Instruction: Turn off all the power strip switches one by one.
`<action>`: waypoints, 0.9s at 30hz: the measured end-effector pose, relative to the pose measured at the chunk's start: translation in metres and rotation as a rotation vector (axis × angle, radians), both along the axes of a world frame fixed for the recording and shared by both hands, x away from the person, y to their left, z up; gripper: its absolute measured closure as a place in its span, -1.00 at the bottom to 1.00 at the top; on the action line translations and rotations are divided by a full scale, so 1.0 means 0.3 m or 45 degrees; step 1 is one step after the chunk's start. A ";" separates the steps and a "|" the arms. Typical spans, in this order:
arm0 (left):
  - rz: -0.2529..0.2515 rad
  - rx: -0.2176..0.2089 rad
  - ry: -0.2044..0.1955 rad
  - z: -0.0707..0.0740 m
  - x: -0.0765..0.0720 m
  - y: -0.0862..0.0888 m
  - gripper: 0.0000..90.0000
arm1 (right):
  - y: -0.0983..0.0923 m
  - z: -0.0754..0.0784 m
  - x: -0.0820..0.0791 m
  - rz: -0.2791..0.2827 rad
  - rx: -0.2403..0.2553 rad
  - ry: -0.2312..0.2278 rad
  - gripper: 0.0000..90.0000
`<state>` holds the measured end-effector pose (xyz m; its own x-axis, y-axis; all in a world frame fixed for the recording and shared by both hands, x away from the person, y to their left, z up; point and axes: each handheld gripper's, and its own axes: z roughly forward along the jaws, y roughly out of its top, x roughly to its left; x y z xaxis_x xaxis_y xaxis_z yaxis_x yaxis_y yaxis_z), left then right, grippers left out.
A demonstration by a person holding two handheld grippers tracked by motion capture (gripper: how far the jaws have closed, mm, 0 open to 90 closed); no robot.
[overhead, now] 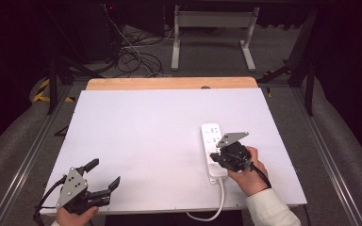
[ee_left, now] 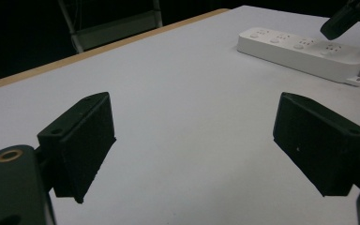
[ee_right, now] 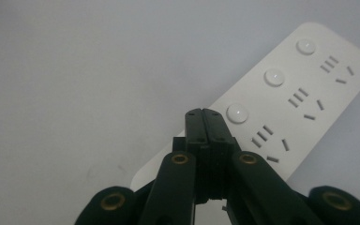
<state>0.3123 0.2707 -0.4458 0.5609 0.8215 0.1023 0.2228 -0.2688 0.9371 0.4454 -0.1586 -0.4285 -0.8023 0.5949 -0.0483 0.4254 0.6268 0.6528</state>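
Two black jaws pressed flat together, with nothing between them, fill the bottom of the right gripper view: the right claw (ee_right: 209,117) is closed and its tip hangs over the long white plastic power strip (ee_right: 281,108), right beside the nearest of three round white buttons (ee_right: 237,113). That strip lies flat on the white bench (overhead: 146,136), at the right centre of the high view, its white cable (overhead: 217,202) trailing off the near edge. Judging from this pose, the closed tip seems meant to press a switch; coming down off-centre, it could slide off the small domed button onto the smooth casing or into the socket slots, and with nothing steadying the light strip, a slanted push could skate it across the bench. The left claw (overhead: 104,174) stands wide open and empty at the lower left of the high view, well apart from the strip. Button spacing and the tip's alignment are readable in the right gripper view; the high view hides them behind the hand, while the left gripper view gives a low side look at the strip (ee_left: 304,51) at its upper right.
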 end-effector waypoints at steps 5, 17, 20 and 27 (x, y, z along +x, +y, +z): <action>0.000 0.005 -0.004 0.001 -0.004 -0.003 -0.70 | -0.009 0.028 0.010 -0.007 0.030 -0.018 1.00; -0.003 0.007 -0.002 -0.001 0.000 0.002 -0.70 | 0.008 0.035 0.059 -0.024 0.027 -0.021 1.00; -0.005 0.010 -0.004 0.000 -0.001 0.001 -0.70 | 0.011 0.025 0.074 -0.025 0.011 -0.015 1.00; -0.002 0.007 0.000 -0.001 0.000 0.003 -0.70 | 0.021 -0.003 0.093 -0.034 -0.006 0.001 1.00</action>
